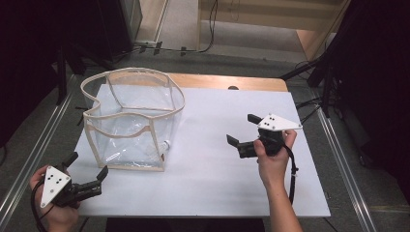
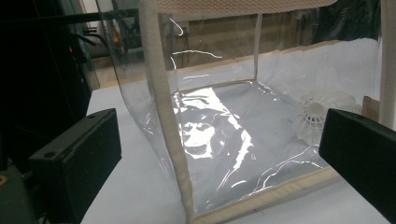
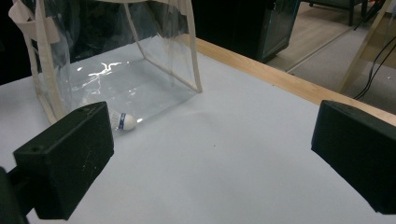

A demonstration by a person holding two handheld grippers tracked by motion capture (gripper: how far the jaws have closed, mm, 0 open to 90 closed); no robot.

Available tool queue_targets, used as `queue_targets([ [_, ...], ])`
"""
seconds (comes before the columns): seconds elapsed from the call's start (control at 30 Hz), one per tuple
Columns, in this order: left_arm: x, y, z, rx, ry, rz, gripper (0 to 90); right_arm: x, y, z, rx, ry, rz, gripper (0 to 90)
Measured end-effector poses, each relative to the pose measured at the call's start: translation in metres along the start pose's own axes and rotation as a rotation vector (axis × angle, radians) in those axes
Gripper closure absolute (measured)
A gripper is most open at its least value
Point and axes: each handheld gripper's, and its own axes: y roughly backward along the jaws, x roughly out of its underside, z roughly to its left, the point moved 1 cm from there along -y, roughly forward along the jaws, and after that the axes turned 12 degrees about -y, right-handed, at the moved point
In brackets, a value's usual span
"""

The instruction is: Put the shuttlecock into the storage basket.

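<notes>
Both grippers, left gripper (image 1: 89, 174) and right gripper (image 1: 241, 131), are spread and empty; approach the shuttlecock (image 3: 122, 121) beside the clear bag (image 1: 130, 121) low and squarely.

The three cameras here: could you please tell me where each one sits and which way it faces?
High view: above the person's side, looking forward and down on the table; forearms, left gripper, right gripper.
Left gripper view: on the left gripper, facing the clear bag; own open jaws.
Right gripper view: on the right gripper, facing the shuttlecock; own open jaws.
Shared: bag and shuttlecock.
</notes>
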Motion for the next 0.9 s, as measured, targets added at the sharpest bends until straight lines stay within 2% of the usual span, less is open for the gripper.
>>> queue_targets([
  [0.9,-0.001,0.000,-0.001,0.001,0.000,-0.003,0.0,0.043,0.038,-0.030,0.083,-0.066,0.028,0.0],
])
